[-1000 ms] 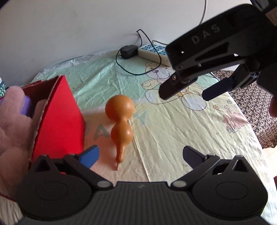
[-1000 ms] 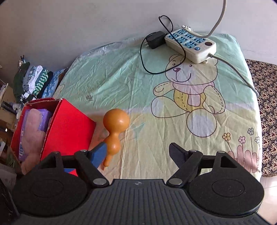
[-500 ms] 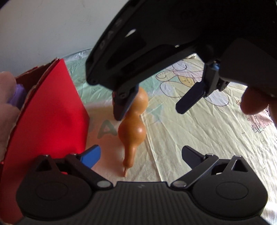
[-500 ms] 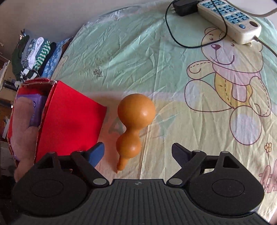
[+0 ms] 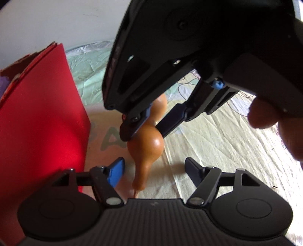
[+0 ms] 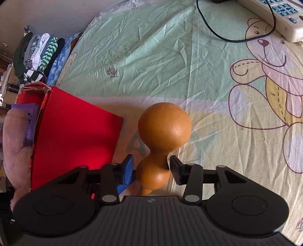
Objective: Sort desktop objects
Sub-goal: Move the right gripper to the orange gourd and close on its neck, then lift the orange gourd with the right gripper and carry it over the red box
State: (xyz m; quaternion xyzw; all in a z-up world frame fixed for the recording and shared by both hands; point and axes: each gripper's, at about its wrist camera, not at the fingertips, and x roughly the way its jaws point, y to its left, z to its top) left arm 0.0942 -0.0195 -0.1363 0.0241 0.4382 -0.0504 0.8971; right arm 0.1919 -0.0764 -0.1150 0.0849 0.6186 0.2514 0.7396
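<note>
An orange gourd (image 6: 164, 124) lies on the bear-print cloth (image 6: 208, 75), just right of a red box (image 6: 75, 136). My right gripper (image 6: 151, 166) is shut on the gourd at its narrow waist, one finger on each side. In the left wrist view the right gripper (image 5: 149, 130) comes down from above and pinches the gourd (image 5: 146, 147). My left gripper (image 5: 154, 167) is open, low over the cloth, with the gourd's thin stem end between its fingers but not touching them. The red box (image 5: 37, 123) stands close on its left.
The red box holds a pink plush toy (image 6: 13, 151) and a purple pack (image 6: 28, 121). A white power strip (image 6: 274, 17) and black cable (image 6: 217, 34) lie at the far right. Folded clothes (image 6: 39, 54) are stacked beyond the left edge. A person's finger (image 5: 265, 113) holds the right gripper.
My right gripper came down over the gourd and its fingers closed on the waist. The left gripper moved nearer the gourd and stayed open.
</note>
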